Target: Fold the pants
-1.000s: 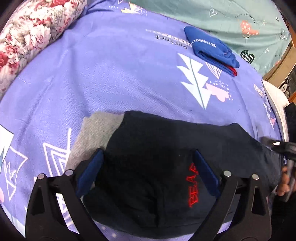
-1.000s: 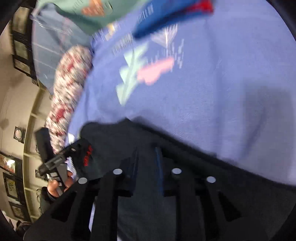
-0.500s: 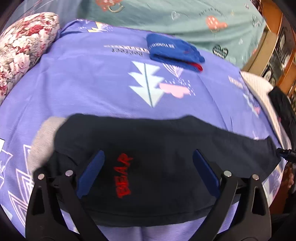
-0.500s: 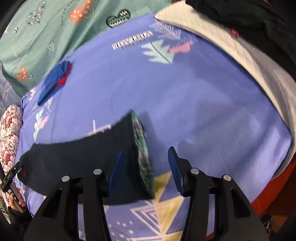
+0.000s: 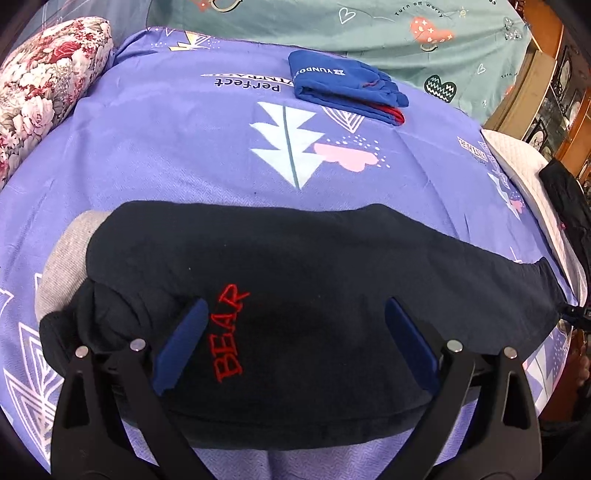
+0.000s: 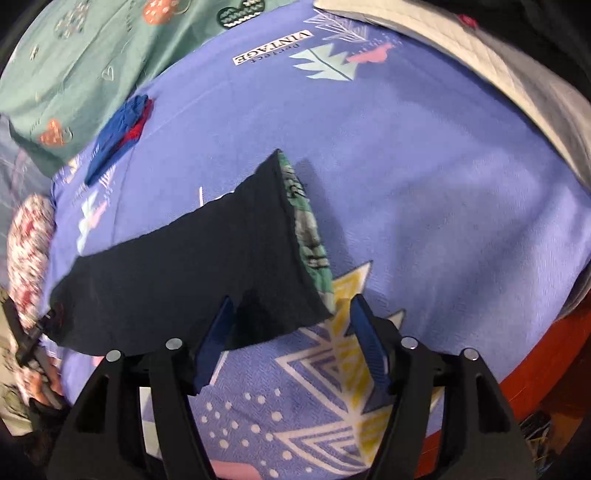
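Dark navy pants (image 5: 295, 280) with red "BEAR" lettering lie folded lengthwise across the purple bedsheet (image 5: 184, 140), a grey inner waistband showing at their left end. My left gripper (image 5: 295, 314) is open above the pants near the lettering, holding nothing. In the right wrist view the pants (image 6: 207, 266) end in a green patterned cuff lining. My right gripper (image 6: 290, 314) is open over that leg-end corner, its left finger over the cloth.
A folded blue garment (image 5: 343, 86) lies at the far side of the bed. A floral pillow (image 5: 44, 92) is at the far left, a teal sheet (image 5: 369, 33) behind. A white quilted mattress edge (image 6: 480, 74) with dark clothes is at the right.
My right gripper has let go of the leg end and opened wider. The pants now lie laid out flat. My left gripper stays open and has shifted slightly over the pants.
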`<state>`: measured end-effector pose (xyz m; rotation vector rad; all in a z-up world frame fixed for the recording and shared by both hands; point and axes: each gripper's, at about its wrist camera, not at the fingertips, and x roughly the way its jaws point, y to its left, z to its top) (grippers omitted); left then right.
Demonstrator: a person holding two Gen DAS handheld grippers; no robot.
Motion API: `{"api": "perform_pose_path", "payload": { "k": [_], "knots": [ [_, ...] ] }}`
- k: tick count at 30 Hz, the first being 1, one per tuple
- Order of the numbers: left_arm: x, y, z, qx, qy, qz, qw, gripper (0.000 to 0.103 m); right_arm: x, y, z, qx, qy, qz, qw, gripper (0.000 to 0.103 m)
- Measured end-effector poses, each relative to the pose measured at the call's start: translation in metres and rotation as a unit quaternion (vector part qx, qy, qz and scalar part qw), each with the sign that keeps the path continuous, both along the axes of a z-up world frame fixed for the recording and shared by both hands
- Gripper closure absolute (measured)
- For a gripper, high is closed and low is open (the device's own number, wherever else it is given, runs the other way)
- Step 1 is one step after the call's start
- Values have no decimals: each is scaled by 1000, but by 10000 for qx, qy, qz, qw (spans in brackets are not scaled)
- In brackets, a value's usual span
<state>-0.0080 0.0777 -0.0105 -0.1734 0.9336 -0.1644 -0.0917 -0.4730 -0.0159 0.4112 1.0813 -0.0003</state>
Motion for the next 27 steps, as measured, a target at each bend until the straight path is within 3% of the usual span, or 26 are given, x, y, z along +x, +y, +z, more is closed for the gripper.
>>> {"api": "perform_pose_path", "payload": {
  "k": [1,2,3,6,9,13,15,17,18,20,21,27],
  "knots": [
    [-1,2,0,-77,-29,1,10000,5,2,3,0,52,-43,97,9999,48],
    [-1,3,1,-126,-43,-1,9999,5,2,6,-2,112,-60,146,9998,71],
    [-1,5,1,-188,-54,-3,9998,5,4,7,-5,277,8,204,9994,81],
    [-2,11,1,-398,-91,6,9992,5,0,6,1,442,-337,112,9984,81],
    [-2,15,1,-555,-81,5,9984,5,-3,21,31,390,-934,211,9946,82],
    [-2,18,1,-659,-98,10,9978,5,13,107,69,195,-1469,1350,9797,82],
    [-1,17,0,-637,-75,35,9979,5,25,154,70,321,-1428,2006,9687,82],
    [-1,16,1,-616,-90,34,9981,5,38,203,51,468,-1076,2643,9573,79],
    [-1,16,1,-614,-103,41,9981,5,44,222,37,463,-814,2870,9533,68],
    [-2,18,1,-650,-125,55,9978,5,49,249,0,312,-196,3210,9464,60],
    [-2,19,1,-682,-121,50,9976,5,45,251,-1,217,-379,3275,9438,54],
    [-1,24,1,-863,-107,67,9962,5,33,237,42,238,-853,3477,9334,53]
  ]
}}
